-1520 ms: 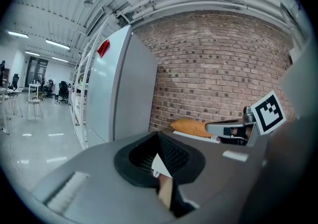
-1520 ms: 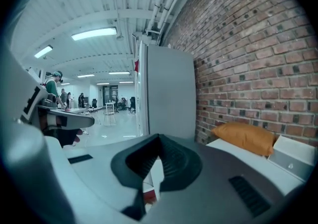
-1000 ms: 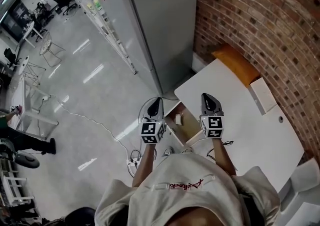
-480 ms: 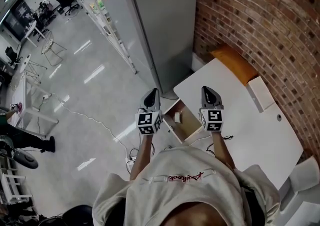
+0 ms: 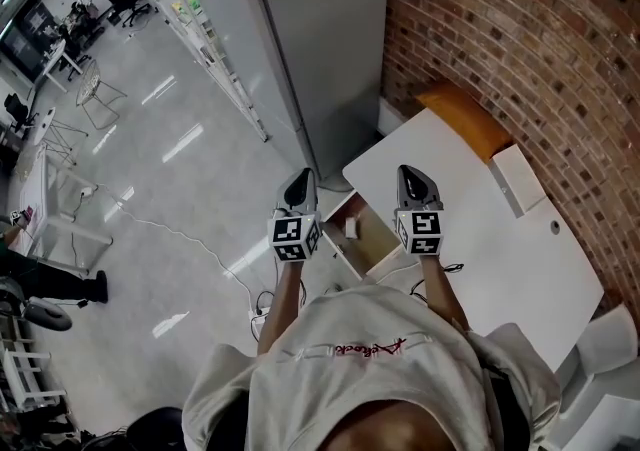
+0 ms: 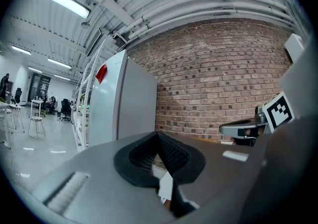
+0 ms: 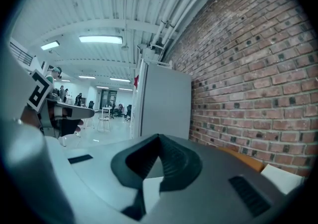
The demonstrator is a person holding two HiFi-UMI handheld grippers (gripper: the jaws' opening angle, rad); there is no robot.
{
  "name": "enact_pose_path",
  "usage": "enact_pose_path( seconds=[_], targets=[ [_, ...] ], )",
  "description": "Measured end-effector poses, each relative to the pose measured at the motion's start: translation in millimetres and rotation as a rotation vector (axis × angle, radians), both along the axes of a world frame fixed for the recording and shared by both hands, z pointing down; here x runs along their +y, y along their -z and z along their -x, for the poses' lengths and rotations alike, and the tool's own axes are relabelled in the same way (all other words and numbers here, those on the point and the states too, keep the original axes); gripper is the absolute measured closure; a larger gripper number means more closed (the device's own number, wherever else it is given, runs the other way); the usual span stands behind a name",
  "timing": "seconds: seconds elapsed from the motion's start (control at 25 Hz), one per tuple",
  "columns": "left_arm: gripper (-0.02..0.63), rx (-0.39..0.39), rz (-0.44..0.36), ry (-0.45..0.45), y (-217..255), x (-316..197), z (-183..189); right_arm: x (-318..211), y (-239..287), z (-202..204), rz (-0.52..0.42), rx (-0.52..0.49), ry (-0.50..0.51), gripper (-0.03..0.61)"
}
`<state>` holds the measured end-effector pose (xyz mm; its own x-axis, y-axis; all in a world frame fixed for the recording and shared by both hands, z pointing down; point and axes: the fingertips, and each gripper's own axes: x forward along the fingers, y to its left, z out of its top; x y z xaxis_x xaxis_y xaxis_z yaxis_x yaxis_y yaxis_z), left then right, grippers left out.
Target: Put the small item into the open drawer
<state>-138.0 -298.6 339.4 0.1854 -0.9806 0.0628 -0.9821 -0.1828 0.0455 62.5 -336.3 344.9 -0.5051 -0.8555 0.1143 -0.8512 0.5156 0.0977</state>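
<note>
Brick-walled workshop: small item lies in the open drawer; left gripper and right gripper hover closed, empty; task apparently complete.

A brick wall rises behind the white bench, a tall grey cabinet stands beside it, and a glossy pale floor runs past metal shelving toward distant chairs under ceiling strip lights.

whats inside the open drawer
One small white item lies on the wooden bottom of the drawer. Any part still under the white desk is covered from view.
</note>
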Motion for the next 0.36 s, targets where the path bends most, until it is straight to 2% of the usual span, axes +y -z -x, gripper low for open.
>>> enact_pose_path(
  seconds=[0.36],
  targets=[
    [0.606, -0.003, 0.006, -0.019, -2.2, -6.3, -0.6, -3.6, -0.9, 3.4, 0.002, -0.002, -0.012, 0.566]
  ],
)
